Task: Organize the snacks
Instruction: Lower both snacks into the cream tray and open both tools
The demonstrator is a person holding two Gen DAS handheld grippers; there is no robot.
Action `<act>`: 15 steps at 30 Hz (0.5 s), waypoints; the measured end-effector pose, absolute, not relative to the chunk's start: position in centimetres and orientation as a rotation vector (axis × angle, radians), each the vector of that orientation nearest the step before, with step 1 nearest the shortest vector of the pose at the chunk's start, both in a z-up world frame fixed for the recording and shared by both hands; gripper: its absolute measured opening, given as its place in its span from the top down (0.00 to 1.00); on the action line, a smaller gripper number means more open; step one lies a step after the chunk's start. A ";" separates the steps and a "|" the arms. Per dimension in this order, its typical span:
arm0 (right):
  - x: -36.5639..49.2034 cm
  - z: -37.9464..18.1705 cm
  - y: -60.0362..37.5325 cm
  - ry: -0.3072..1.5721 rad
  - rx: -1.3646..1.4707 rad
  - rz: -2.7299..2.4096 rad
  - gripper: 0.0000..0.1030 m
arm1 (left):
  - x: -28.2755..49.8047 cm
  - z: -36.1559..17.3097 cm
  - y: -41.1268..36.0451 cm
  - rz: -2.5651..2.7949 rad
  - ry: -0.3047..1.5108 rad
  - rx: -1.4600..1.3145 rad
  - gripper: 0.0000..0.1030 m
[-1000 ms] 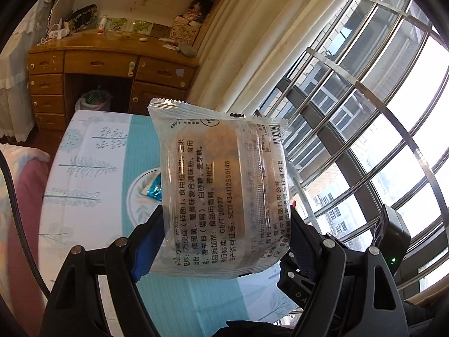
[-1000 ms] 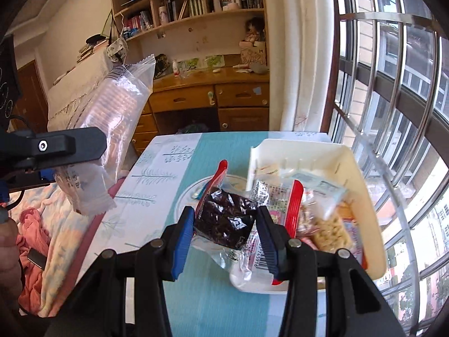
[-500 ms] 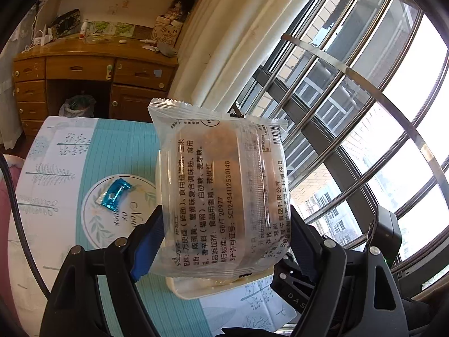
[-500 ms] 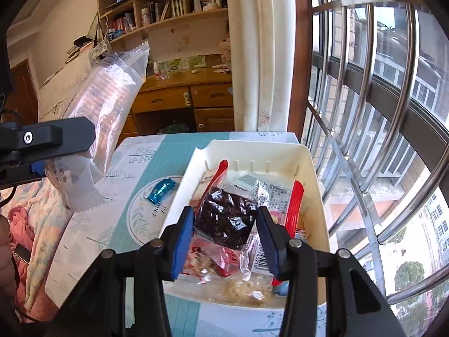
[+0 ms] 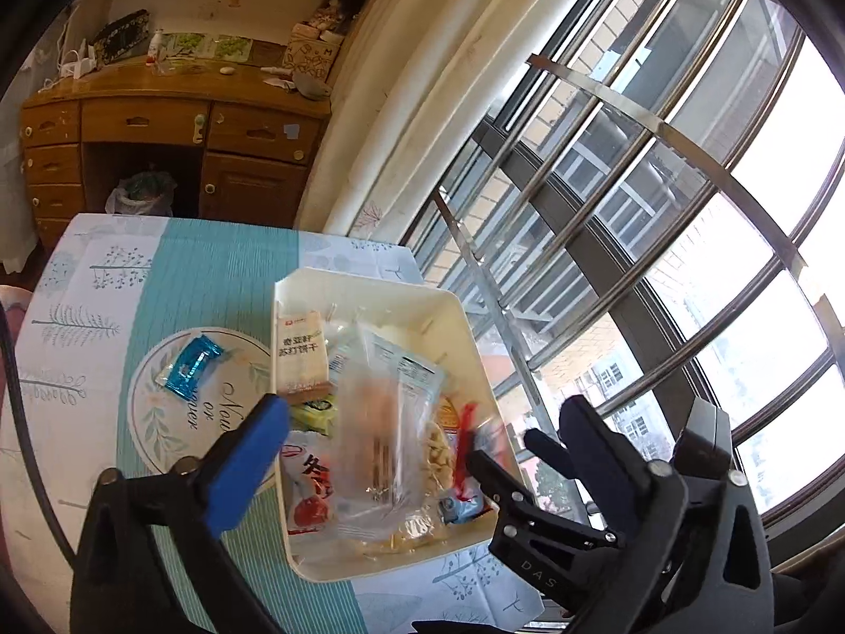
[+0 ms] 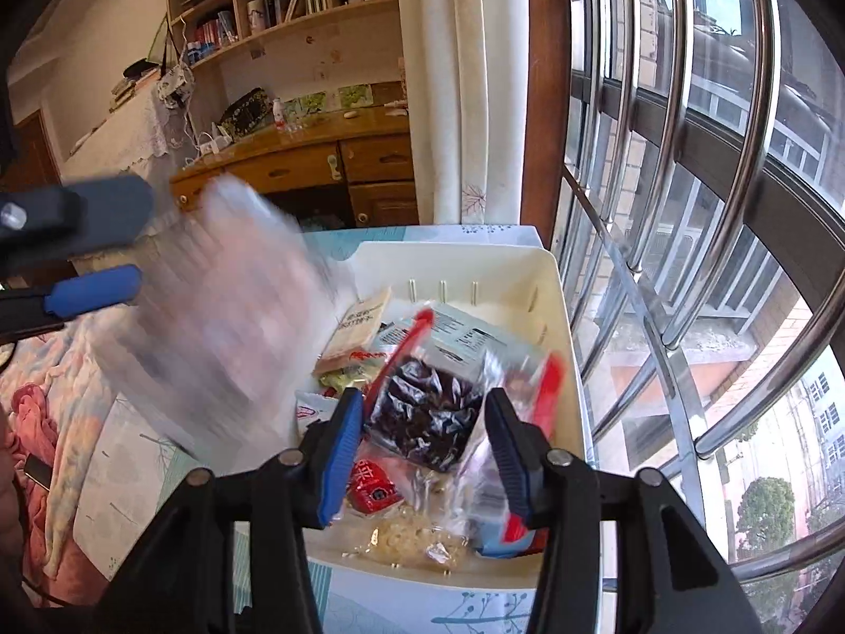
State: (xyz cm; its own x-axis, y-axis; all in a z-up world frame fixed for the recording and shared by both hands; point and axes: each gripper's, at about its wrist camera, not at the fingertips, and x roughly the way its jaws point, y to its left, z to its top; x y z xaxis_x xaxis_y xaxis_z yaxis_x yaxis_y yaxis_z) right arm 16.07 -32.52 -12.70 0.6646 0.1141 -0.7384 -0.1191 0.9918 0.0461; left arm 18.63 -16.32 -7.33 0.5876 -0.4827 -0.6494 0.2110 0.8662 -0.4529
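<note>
A white bin [image 5: 369,285] [image 6: 459,253] of snack packets stands on the teal tablecloth by the window. My left gripper [image 5: 417,449] [image 6: 100,248] is above the bin, its jaws opening. A clear biscuit packet [image 5: 380,438] [image 6: 227,327] shows blurred between them, free of the pads, over the bin. My right gripper [image 6: 425,422] is over the bin's near end, jaws opening too. A dark date packet with red edges [image 6: 428,407] hangs between its pads, with a gap on each side. A blue candy wrapper [image 5: 193,364] lies on the cloth left of the bin.
A tan cracker packet [image 5: 301,354] leans on the bin's left wall. Window bars [image 6: 686,264] run close along the table's right edge. A wooden desk [image 5: 174,121] stands beyond the table, and a pink blanket [image 6: 47,422] lies to the left.
Both grippers moved over the bin, then spread their jaws. The clear biscuit packet left the left pads and is dropping. The dark packet is no longer pinched by the right pads.
</note>
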 end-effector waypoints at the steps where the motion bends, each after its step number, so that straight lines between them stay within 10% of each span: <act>1: 16.1 -12.7 -32.6 0.829 0.005 0.131 0.32 | 18.6 -7.3 -16.1 -0.404 0.855 -0.349 0.01; 15: 15.9 -14.8 -31.7 0.906 0.111 0.118 0.24 | 18.0 -8.5 -9.1 -0.166 0.898 -0.411 0.01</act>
